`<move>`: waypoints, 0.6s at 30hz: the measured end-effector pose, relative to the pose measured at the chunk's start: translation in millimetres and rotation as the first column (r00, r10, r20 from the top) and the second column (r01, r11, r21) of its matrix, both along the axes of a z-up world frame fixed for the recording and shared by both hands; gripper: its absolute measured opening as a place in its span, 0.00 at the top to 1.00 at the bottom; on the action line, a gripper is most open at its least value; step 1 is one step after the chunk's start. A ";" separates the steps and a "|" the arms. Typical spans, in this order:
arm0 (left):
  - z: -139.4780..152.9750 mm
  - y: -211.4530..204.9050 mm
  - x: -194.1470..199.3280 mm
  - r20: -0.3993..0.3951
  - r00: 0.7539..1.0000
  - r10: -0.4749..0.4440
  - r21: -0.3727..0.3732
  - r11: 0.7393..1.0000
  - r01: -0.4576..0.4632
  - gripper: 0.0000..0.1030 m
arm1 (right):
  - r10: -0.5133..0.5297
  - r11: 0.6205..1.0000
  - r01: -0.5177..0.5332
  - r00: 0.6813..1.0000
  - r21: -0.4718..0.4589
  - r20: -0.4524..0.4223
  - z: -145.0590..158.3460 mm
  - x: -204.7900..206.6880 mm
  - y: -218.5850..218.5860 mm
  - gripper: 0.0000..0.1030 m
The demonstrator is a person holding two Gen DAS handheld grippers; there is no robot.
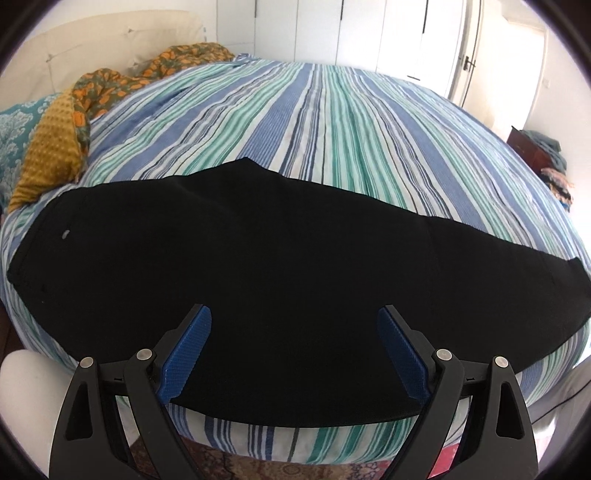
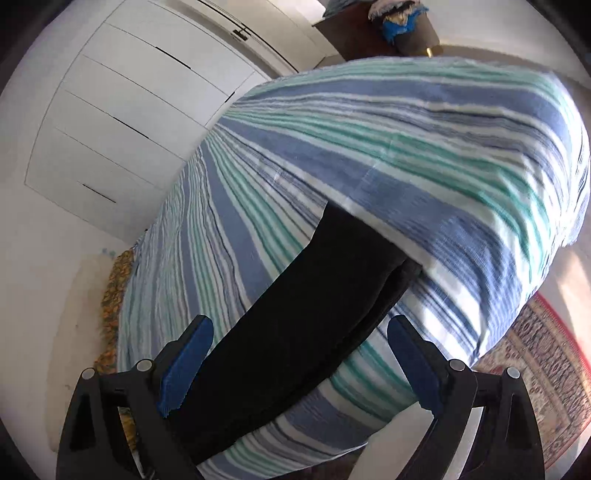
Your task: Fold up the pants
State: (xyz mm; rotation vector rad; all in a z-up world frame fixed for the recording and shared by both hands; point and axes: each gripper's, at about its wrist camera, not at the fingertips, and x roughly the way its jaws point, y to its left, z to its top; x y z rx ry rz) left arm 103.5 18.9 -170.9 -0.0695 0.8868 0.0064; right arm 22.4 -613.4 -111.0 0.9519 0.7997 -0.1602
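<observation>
From my left wrist camera, my left tool (image 1: 294, 321) hangs above the near edge of the bed (image 1: 332, 122) with its blue pads spread wide and nothing between them. The black pants (image 1: 240, 258) lie flat across the striped cover along that near edge, waist toward the left side, leg running out to the right. Nothing lies on top of them. At the bed's far left corner sit a crumpled orange-patterned cloth (image 1: 147, 70), a mustard cushion (image 1: 51, 155) and a teal pillow (image 1: 14, 125). White wardrobe doors (image 1: 369, 33) stand beyond the far edge; a dark cabinet (image 1: 528, 147) with piled cloth stands off to the right.

From my right wrist camera, tilted and somewhat blurred, my right tool (image 2: 300, 332) is also spread apart and empty, over the leg end of the pants, whose tip stops short of the bed's corner. A patterned rug (image 2: 546, 362) covers the floor beside that corner.
</observation>
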 end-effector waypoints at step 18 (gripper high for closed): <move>-10.7 11.1 1.8 -0.039 0.998 0.040 0.005 0.999 -0.040 0.10 | -0.048 0.979 0.069 0.993 0.192 -0.111 -71.9 52.6 -53.2 0.29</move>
